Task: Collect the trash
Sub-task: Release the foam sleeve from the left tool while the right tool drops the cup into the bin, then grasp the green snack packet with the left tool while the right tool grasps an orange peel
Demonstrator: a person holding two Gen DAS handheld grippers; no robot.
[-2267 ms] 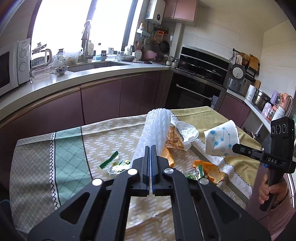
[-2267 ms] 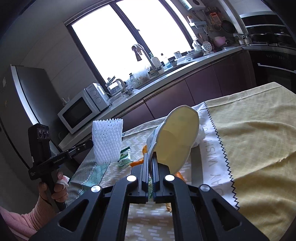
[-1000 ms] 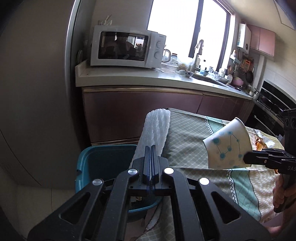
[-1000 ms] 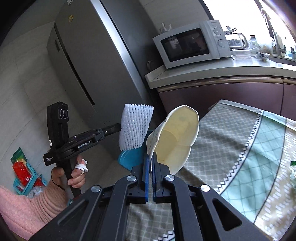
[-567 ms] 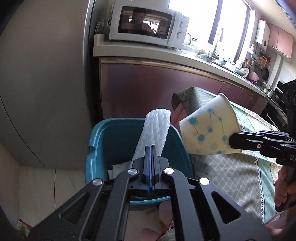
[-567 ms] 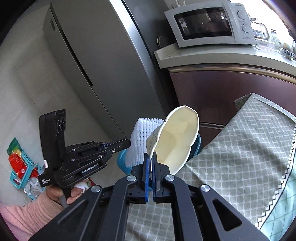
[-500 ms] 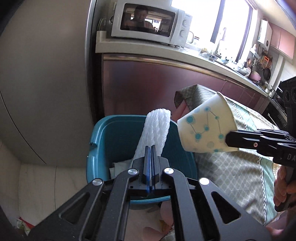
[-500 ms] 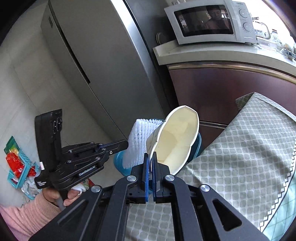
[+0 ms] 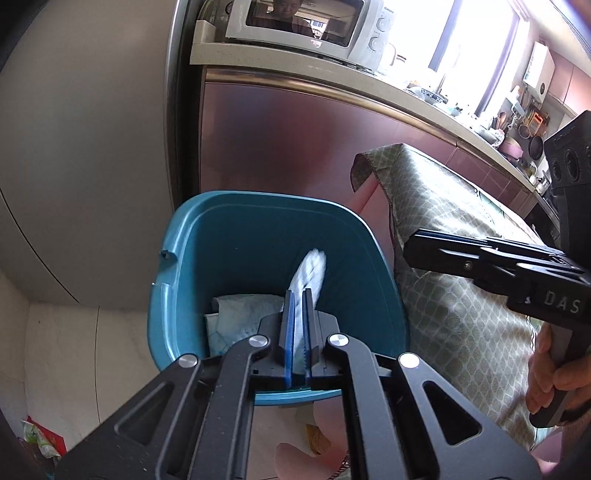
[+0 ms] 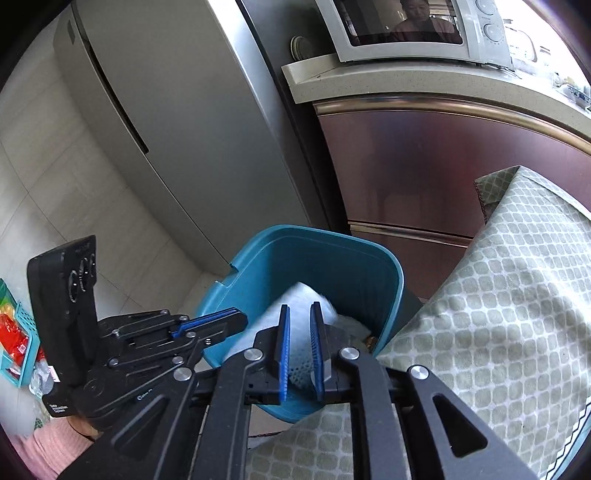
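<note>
A teal bin stands on the floor beside the table. My left gripper points down into it. Its pads are almost together on the end of a white foam net, which looks blurred and leans into the bin. My right gripper hangs over the bin's near rim. Its jaws are opening and nothing is between the pads. Through their gap I see only the net's mesh. I cannot make out the paper cup in either view.
Pale crumpled paper lies in the bin. The table with a green patterned cloth is at the right. A grey fridge and a maroon cabinet with a microwave stand behind. Red packets lie on the floor.
Both grippers came off the table and sank over the bin. The right jaws parted and the paper cup left them. The foam net now looks shorter and blurred.
</note>
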